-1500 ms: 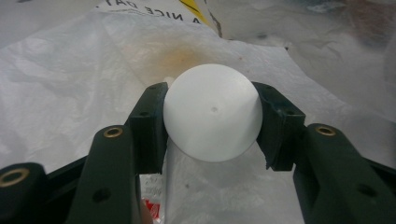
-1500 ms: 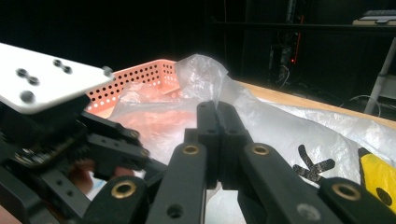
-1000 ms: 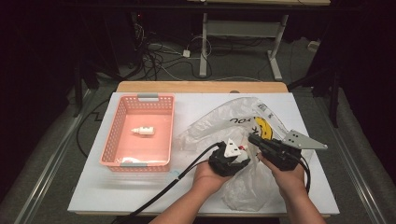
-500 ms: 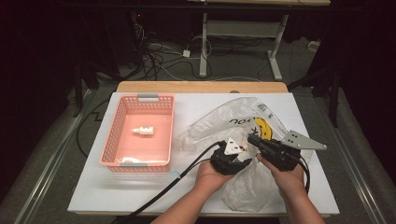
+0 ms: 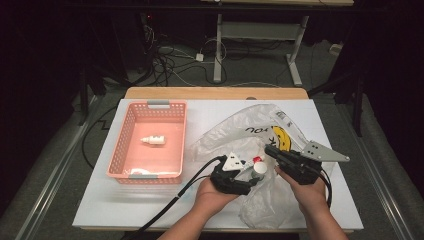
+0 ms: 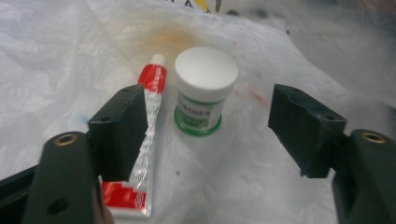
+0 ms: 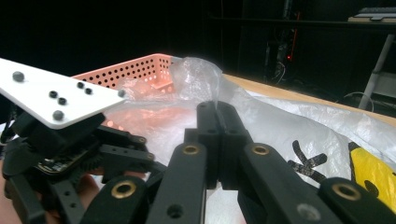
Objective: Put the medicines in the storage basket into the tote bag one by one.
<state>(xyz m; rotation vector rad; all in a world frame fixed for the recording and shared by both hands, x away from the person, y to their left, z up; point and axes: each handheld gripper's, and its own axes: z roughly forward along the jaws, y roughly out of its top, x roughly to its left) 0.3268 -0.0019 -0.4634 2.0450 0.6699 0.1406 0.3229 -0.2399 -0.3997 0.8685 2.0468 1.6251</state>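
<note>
- A white-lidded jar (image 6: 204,88) with a green label is seen standing upright on the plastic bag (image 5: 260,132), inside the bag's mouth, near the front middle of the bench (image 5: 100,210).
- A red-and-white tube (image 6: 147,140) is laid just beside the jar, on its left in the left gripper view, apparently touching or nearly touching it.
- The left gripper (image 6: 205,135) is held wide; its jaws have just been opening. The jar is framed ahead of the gap, a little beyond the pads, and is not yet pressed. The tube is partly covered by the left pad; contact cannot be told.
- The right gripper (image 7: 218,140) is closed flat on a fold of the bag film, which is lifted to keep the mouth open.
- Risks, as judged: the tube could be caught together with the jar if the jaws are closed where they stand, since the tube lies in the left pad's path.
- The jar could be tipped or pushed away on the slippery film if one pad arrives first.
- Loose film could be pinched with the jar, or could slip from the right gripper and fall over the jar.
- A pink basket (image 5: 150,142) holding a small white bottle (image 5: 153,140) is set well to the left.
</note>
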